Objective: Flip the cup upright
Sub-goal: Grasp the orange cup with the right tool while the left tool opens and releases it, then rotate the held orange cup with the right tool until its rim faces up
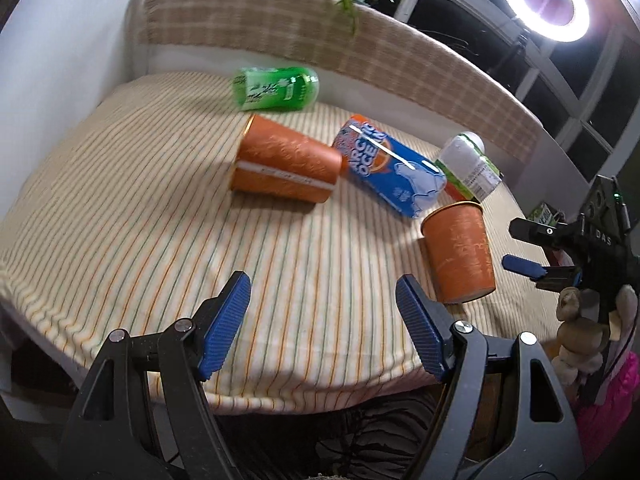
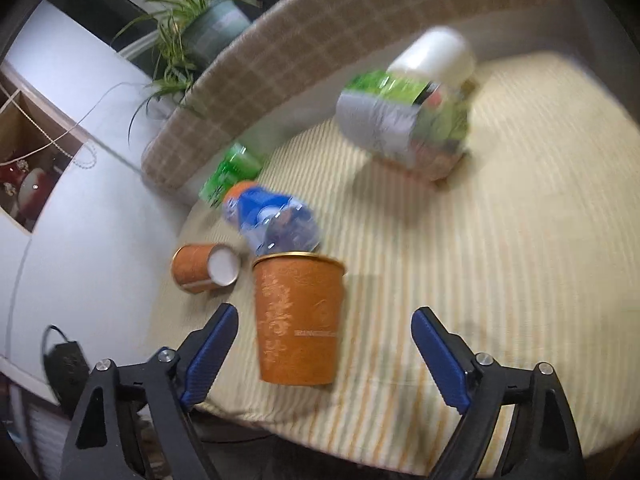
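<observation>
An orange paper cup [image 1: 460, 252] stands upright on the striped cloth near the table's right front edge; in the right wrist view it [image 2: 298, 320] stands just ahead of and between the open fingers. A second orange cup [image 1: 284, 160] lies on its side at the table's middle, also seen at the left in the right wrist view [image 2: 204, 268]. My left gripper [image 1: 324, 328] is open and empty above the front edge. My right gripper [image 2: 324, 348] is open, apart from the upright cup; it shows at the far right of the left wrist view [image 1: 520, 246].
A blue can [image 1: 392, 172] lies between the two cups. A green can [image 1: 276, 88] lies at the back. A white-capped bottle with a green label [image 1: 468, 164] lies at the right. A checked cushion back [image 1: 304, 36] bounds the far side. A ring light [image 1: 544, 0] shines at top right.
</observation>
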### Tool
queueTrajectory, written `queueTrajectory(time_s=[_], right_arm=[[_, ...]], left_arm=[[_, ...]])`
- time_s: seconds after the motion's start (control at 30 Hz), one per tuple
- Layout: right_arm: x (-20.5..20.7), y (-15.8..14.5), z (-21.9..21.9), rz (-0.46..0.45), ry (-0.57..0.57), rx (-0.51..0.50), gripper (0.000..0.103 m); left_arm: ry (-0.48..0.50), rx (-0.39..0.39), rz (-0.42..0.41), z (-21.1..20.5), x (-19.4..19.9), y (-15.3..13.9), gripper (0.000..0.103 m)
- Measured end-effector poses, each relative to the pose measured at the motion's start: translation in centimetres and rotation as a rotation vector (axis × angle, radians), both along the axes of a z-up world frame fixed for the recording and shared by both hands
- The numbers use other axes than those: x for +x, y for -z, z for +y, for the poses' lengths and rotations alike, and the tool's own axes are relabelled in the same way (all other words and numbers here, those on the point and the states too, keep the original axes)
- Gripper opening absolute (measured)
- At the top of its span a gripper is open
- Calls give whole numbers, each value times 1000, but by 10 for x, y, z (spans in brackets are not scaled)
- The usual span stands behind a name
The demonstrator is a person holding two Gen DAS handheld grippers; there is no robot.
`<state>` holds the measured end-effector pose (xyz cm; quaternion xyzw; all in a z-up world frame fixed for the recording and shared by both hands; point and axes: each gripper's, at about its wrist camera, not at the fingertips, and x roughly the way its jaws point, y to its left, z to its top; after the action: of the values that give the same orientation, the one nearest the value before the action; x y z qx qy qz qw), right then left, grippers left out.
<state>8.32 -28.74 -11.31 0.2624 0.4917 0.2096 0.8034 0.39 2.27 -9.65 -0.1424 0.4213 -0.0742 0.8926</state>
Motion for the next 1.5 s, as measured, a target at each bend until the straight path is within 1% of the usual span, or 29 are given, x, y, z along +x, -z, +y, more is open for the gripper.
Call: queueTrajectory(time_s=[0.1, 0.2, 0.3, 0.37, 0.4, 0.47, 0.5, 0.67, 0.77, 0.83, 0.97, 1.1, 1.17, 1.4, 1.5], right_arm=[[12, 8, 8, 45, -48, 35, 87], [24, 14, 18, 83, -91, 61, 87], [34, 19, 23, 104, -105, 53, 85], [40, 23, 27, 122, -118, 50, 79], [41, 25, 27, 130, -120, 52, 77], [43, 27, 30, 132, -133, 51, 70], [43, 27, 32, 131, -137, 46, 68], [40, 22, 32, 102, -145, 34, 66], [32, 10, 27, 46, -124, 9, 66], [24, 1, 24, -12, -109, -24, 66], [4, -20, 26, -168, -75, -142, 66], [-13, -31, 30, -305, -19, -261, 66], [-17, -33, 29, -346, 7, -282, 66], [-14, -30, 33, -411, 70, -340, 65], [-11, -25, 36, -434, 91, -398, 65]], left_arm=[[-12, -36, 14, 3, 0, 3, 77], [-7, -40, 7, 0, -2, 2, 77], [2, -45, 1, -3, -3, 0, 77], [2, -54, 3, -3, -3, 0, 77], [-1, -56, 3, -3, -3, 0, 77], [-4, -56, 2, -3, -3, 0, 77], [-7, -56, 3, -3, -2, 0, 77], [0, -56, 0, -4, -1, -1, 77], [6, -53, -11, -7, -1, -3, 77], [11, -51, -19, -9, -1, -5, 77], [23, -32, -42, -17, -1, -11, 77], [31, -10, -71, -23, -2, -17, 77], [35, -4, -81, -26, -4, -20, 77], [37, 5, -97, -29, -7, -25, 77], [35, 7, -101, -29, -8, -25, 77]])
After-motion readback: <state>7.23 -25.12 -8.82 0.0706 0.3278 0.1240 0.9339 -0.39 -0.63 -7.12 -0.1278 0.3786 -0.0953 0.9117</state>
